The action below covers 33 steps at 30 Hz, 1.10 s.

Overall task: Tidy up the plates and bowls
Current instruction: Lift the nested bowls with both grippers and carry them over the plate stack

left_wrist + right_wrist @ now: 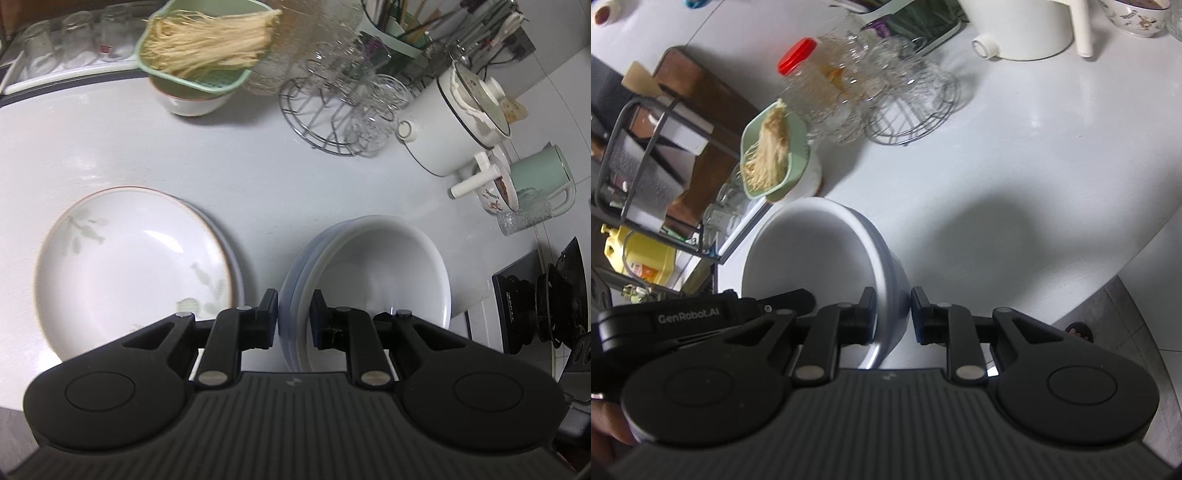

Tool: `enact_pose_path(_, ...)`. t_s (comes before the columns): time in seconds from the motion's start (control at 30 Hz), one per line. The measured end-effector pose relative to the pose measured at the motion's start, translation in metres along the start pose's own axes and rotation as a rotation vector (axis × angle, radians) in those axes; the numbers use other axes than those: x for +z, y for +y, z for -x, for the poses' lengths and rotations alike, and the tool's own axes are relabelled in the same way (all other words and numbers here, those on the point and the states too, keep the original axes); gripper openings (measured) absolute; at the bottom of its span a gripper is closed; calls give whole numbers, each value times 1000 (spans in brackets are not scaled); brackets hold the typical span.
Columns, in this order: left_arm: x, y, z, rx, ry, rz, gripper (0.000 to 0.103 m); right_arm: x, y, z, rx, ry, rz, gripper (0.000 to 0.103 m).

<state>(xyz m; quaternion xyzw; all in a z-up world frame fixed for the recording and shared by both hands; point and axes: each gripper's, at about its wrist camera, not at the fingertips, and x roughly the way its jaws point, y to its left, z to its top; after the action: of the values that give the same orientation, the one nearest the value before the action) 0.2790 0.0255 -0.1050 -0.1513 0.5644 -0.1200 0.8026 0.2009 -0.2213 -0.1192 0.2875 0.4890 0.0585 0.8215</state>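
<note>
Seen from the left wrist, the left gripper (pixel 294 319) pinches the rim of a stack of smooth white bowls (pixel 373 280); three nested rims show. Left of the bowls lie two glossy round plates (pixel 133 266), the top one leaf-printed, on the pale matte counter (pixel 258 173). From the right wrist, the right gripper (pixel 893 314) clamps one deep white bowl (pixel 820 258), tilted above the counter.
</note>
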Motion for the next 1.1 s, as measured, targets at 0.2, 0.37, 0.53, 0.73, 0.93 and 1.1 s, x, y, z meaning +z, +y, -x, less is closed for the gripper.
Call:
enact_pose_path(0.2,-3,26,18,3,-26,46,20,-8,23,-7,22,4,44,23)
enact_pose_path(0.37,-5,41,32,32,-66,25,20,-6,41,-18,58,17,53,23)
enact_pose_path(0.53,-7,69,40,24,-110,90,20,-3,64,-32,73,55,90,23)
enact_pose_path(0.73,-14,104,40,-1,-125,196,20,-1,88,-55,55,118,153,23)
enact_pose_path(0.93,-18,133,35,4,-138,261,20,-4,110,-83,40,188,229,23)
enact_pose_path(1.1,-20,155,23,-3,-117,302,21,-11,119,-105,18,237,263,23)
